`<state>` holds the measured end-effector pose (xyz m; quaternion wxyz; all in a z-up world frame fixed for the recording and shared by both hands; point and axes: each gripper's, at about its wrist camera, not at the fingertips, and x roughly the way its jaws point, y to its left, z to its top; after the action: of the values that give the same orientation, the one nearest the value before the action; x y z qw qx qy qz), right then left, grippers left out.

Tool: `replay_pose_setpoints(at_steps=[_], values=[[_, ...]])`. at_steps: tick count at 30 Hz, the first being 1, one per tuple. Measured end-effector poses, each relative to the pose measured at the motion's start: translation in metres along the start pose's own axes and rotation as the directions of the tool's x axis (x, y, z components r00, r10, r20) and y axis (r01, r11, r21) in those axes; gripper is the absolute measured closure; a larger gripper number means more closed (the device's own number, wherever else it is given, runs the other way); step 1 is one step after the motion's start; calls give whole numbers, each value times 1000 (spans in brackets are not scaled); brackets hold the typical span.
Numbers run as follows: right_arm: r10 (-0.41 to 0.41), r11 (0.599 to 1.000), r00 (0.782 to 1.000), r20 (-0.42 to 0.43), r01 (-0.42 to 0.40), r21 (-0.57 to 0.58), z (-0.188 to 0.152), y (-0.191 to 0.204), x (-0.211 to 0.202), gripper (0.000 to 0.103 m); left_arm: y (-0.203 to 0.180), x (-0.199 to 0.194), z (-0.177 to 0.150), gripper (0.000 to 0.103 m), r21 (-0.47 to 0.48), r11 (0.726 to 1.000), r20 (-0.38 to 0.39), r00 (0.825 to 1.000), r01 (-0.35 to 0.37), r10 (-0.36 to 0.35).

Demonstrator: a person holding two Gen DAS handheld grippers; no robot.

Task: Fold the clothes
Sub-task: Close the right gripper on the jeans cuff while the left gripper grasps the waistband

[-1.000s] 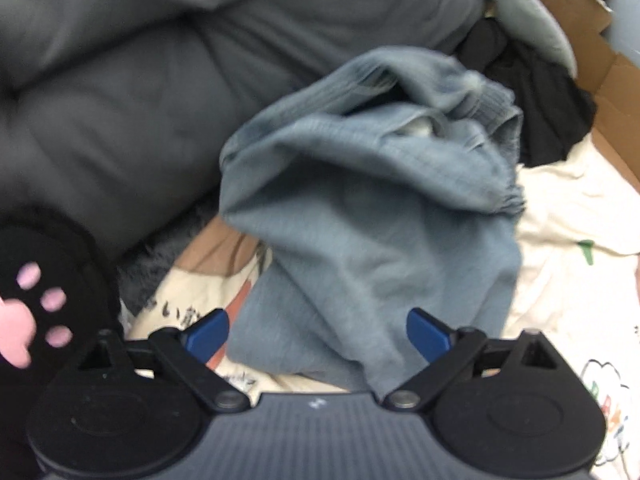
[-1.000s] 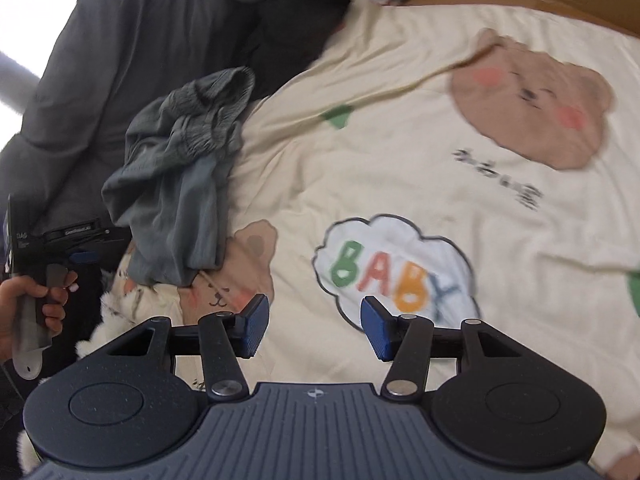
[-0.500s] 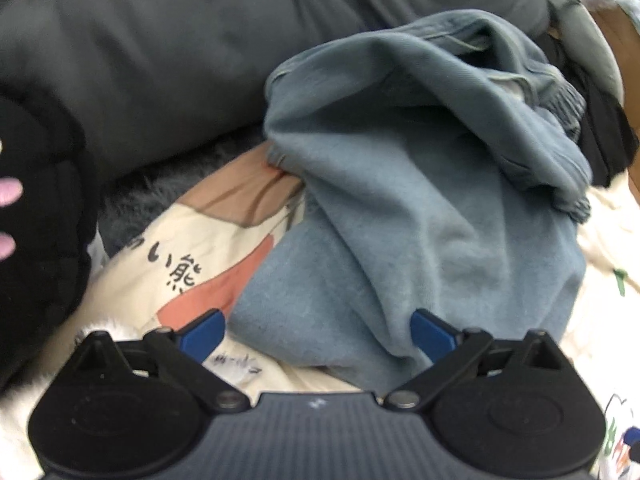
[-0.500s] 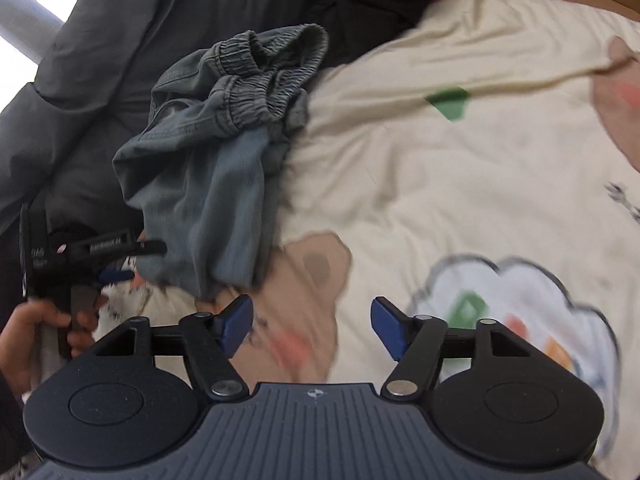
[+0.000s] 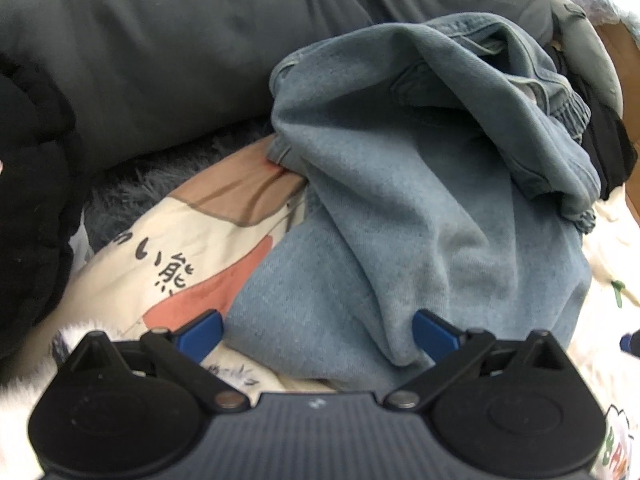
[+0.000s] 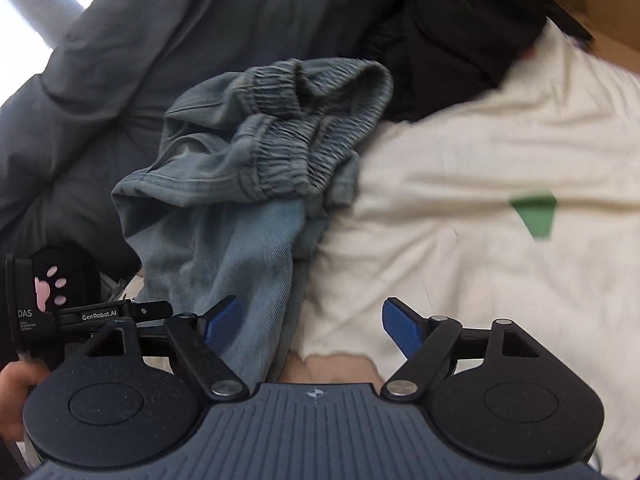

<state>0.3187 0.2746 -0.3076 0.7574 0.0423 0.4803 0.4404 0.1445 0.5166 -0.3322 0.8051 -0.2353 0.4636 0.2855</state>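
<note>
Crumpled pair of faded blue denim trousers with a gathered elastic waistband lies in a heap on the cream printed bedspread with bear and lettering motifs, at its far left edge, against the dark grey padded quilt.

Waistband bunched at the far end of the heap; one leg trails toward the near side.

Left gripper: blue-padded fingers spread wide, straddling the near hem of the trousers. Pads close to the cloth; contact cannot be judged. Nothing clamped.

Right gripper: fingers also spread apart, empty. Its left pad sits over the trailing leg, its right pad over bare bedspread.

In the right wrist view, the left gripper's black body shows at near left, a person's hand below it.

Black garment bunched at the far side, touching the waistband. Black item with pink paw print at left.
</note>
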Motion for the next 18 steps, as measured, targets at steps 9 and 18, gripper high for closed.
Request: replay_pose_setpoints(at_steps=[9,18], values=[[37,995,999,28,-34,-91,42,-11,49,16,6,5,1,1,-33,999,10,1000,21,-21],[63,977,998,15,-58,-205,64,-13,81,16,8,2,-3,1,-61,998,24,1000,21,-20]])
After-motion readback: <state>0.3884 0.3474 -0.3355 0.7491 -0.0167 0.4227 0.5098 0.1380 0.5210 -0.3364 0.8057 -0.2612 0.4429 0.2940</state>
